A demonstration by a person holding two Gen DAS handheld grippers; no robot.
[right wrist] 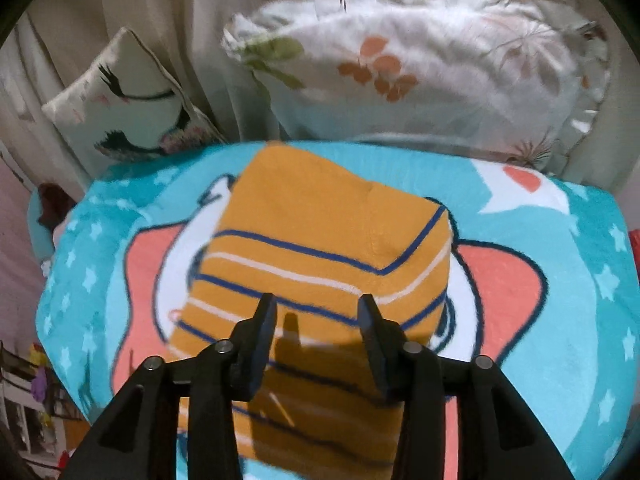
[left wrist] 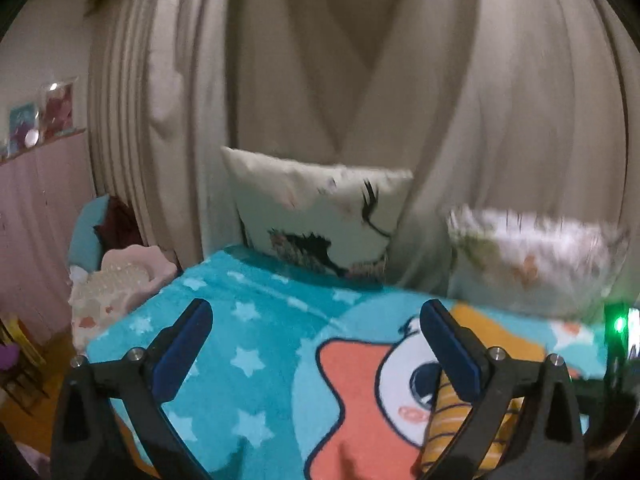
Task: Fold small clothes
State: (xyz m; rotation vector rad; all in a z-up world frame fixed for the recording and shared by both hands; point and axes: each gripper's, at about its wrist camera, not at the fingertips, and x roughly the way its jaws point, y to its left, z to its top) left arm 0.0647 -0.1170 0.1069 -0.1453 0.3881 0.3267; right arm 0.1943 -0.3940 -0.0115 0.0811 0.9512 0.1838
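Note:
A small orange garment with blue and white stripes (right wrist: pixel 312 248) lies folded into a rough rectangle on the turquoise star-print blanket (right wrist: pixel 576 320). My right gripper (right wrist: pixel 318 312) hovers over its near end, jaws open, holding nothing. My left gripper (left wrist: pixel 316 316) is open wide and empty above the blanket (left wrist: pixel 248 320), to the left of the garment. A striped edge of the garment (left wrist: pixel 448 432) shows behind its right finger.
A white cushion with an eyelash print (left wrist: pixel 320 216) and a floral frilled pillow (right wrist: pixel 420 68) lean against beige curtains (left wrist: pixel 360 60) at the bed's far edge. Pink furniture (left wrist: pixel 36 220) and clutter stand off the bed's left side.

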